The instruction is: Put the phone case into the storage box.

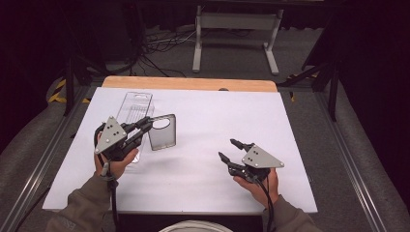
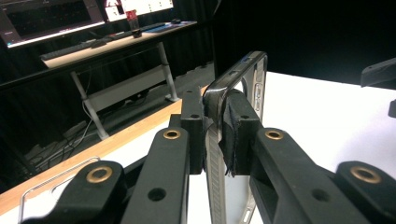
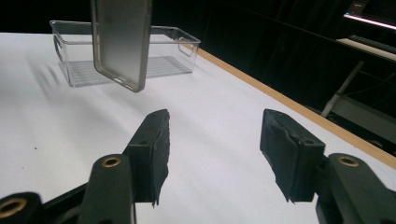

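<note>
1. The left gripper (image 1: 145,124) is clamping its pads on the rim of a translucent grey phone case (image 1: 162,131), holding it up off the white bench (image 1: 203,121), just beside the clear plastic bin (image 1: 134,112)
2. In the left gripper view the case (image 2: 243,84) is standing on edge between the jaws, with the pads pinching only a thin strip of its side wall near one corner; that is a narrow hold, so I judge it wants a steady squeeze and no quick swings
3. The right gripper (image 1: 232,150) is hovering with its jaws apart and nothing between them, well to the side of the bin and low over the bench
4. In the right gripper view the case (image 3: 122,39) is hanging in front of the bin (image 3: 154,46), with its lower corner clear of the white surface
5. The step in hand looks like bringing the case toward the right gripper for a second hold, or carrying it away from the bin; which one I cannot tell
6. If the right gripper is coming in, it should be aiming for the free long edge farthest from the bin, squaring its pads (image 3: 156,140) to the wall before closing
7. The left gripper should be keeping the case level and still until the second hold is firm
8. The soft wall may flex or slip out sideways, so any closing should be going slowly
</note>
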Demonstrator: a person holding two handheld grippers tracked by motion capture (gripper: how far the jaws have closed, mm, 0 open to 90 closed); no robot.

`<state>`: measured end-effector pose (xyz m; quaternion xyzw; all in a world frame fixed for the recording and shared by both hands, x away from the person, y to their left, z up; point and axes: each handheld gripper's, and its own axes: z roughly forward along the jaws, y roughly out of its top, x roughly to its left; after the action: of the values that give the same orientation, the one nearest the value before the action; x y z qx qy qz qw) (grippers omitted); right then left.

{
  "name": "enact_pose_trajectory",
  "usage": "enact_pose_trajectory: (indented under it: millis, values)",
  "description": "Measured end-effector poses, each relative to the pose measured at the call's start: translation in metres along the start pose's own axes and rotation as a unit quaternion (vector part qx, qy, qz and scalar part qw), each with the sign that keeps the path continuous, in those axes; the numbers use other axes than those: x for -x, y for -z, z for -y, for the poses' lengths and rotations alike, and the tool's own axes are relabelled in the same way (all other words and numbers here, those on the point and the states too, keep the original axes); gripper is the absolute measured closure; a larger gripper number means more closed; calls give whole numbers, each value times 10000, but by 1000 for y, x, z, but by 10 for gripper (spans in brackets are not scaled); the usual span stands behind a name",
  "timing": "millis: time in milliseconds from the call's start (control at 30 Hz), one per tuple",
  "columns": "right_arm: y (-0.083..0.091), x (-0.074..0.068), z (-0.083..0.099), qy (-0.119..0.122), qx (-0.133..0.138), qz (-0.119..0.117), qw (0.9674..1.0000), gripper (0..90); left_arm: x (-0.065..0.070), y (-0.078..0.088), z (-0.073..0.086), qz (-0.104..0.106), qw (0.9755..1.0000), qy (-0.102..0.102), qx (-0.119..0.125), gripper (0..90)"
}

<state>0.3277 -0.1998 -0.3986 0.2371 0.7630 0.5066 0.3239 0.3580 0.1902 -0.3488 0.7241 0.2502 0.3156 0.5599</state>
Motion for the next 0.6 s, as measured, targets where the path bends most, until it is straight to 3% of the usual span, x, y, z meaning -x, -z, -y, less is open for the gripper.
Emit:
enact_pose_trajectory:
  millis: [600]
  values:
    - [16,7,15,-118,-113,174,9997,399,-23,15,-3,-212,9995,117,190,803]
